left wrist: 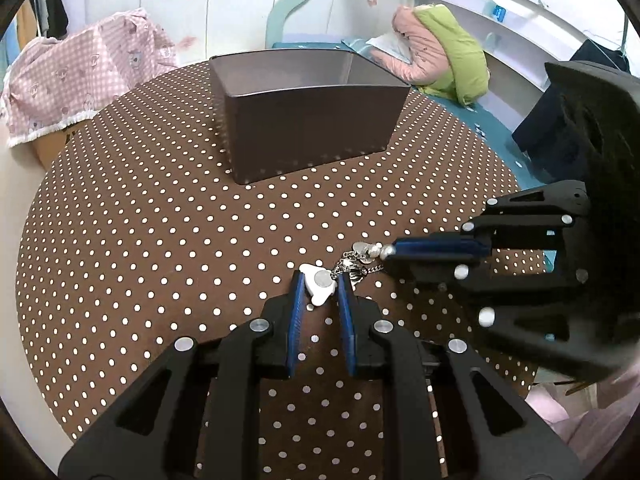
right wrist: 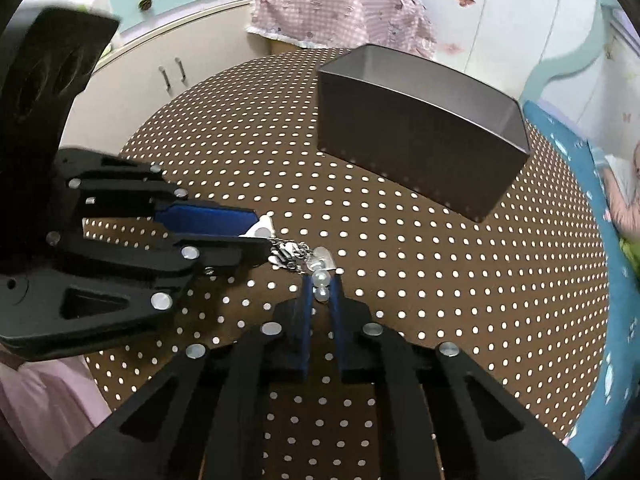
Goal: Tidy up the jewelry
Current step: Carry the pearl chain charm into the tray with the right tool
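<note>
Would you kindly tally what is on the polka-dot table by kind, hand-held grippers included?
Hand-held grippers: 2, left hand-held gripper and right hand-held gripper
Metal boxes: 1, open dark box
Jewelry pieces: 1, a charm chain with white tag and pearls
Total: 4

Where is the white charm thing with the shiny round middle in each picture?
Left wrist view: the white charm sits low in the middle, between the fingers of the left hand-held gripper.
Right wrist view: only a bit of it shows, left of the middle, at the tip of the left hand-held gripper.
Shared landmark: the dark box on the polka-dot tablecloth, behind the charm in both views.
</note>
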### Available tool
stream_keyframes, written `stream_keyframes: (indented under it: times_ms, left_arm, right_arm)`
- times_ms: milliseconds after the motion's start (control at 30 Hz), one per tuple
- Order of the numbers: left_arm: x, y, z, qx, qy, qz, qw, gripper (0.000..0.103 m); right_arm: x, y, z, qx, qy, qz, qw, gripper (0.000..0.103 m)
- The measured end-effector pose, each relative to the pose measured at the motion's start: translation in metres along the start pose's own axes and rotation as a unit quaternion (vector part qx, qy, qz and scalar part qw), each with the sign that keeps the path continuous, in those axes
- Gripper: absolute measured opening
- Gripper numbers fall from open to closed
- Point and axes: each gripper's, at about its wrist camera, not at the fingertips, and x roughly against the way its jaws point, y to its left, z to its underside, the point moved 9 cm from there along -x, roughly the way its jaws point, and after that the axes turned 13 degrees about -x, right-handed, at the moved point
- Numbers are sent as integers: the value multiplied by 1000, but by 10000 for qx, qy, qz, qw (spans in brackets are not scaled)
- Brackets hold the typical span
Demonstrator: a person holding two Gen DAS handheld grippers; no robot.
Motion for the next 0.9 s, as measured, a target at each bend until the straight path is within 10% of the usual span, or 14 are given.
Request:
stream_keyframes:
  times_ms: [700,733,800,900]
  left_arm:
    - [12,0,-35,-118,-318,33,9994,14]
    - [12,-6,-39,-200,-362,89,9991,17]
    - [11,-13,-45,-291,-426,134,9986,63]
    - [14,-24,-59,-371,-729,325,9961,69]
  right_arm:
    - [67,-28,-54,-805,-902,-303,9922,6]
    - [73,-27,-57,-793,-975,-289,9916,6]
    - [84,-24,-61,-755,-1124,-359,9901,6]
    - [95,-18,-68,-679,-1263,-518,9883,6]
